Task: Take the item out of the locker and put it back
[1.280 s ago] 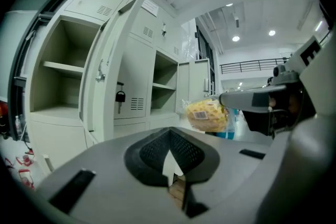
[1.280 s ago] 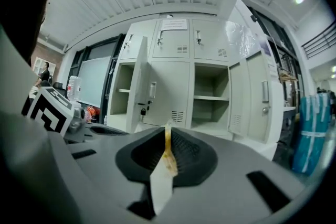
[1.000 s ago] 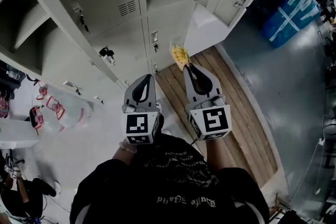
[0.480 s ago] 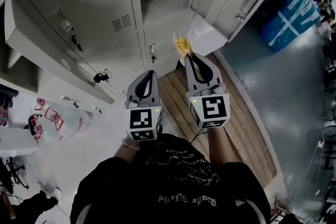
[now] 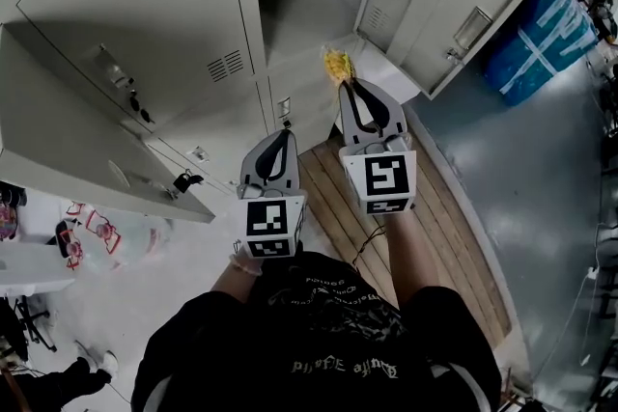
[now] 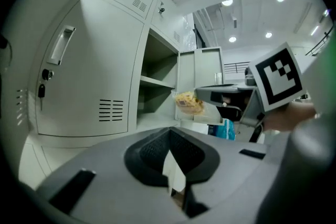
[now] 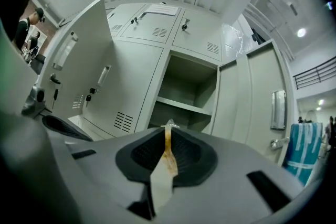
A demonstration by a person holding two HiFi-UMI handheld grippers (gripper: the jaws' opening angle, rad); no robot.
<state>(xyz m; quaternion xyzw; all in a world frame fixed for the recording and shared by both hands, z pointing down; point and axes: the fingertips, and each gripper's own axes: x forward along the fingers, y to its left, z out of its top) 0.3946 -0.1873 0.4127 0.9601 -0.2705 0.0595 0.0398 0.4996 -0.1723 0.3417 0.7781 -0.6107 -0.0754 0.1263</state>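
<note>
A clear bag of yellow snacks (image 5: 336, 65) hangs in the air in front of the open locker compartment (image 5: 301, 10). My right gripper (image 5: 346, 84) is shut on the bag's edge, which shows as a thin strip (image 7: 168, 150) pinched between its jaws. From the left gripper view the bag (image 6: 189, 103) juts out ahead of the right gripper (image 6: 211, 93), short of the locker's shelf (image 6: 157, 81). My left gripper (image 5: 281, 136) sits lower and to the left, shut with nothing held. The compartment (image 7: 186, 92) looks bare, with one shelf (image 7: 184, 106) across it.
The locker's door (image 5: 454, 5) stands swung open at the right. Another open door (image 5: 87, 174) juts out at the left, keys (image 5: 183, 179) hanging from a lock beneath it. Wooden boards (image 5: 338, 207) lie underfoot, a blue bag (image 5: 541, 24) far right, plastic bags (image 5: 106, 232) at the left.
The right gripper has carried the snack bag up and forward, closer to the open compartment. The left gripper has followed a little, still shut.
</note>
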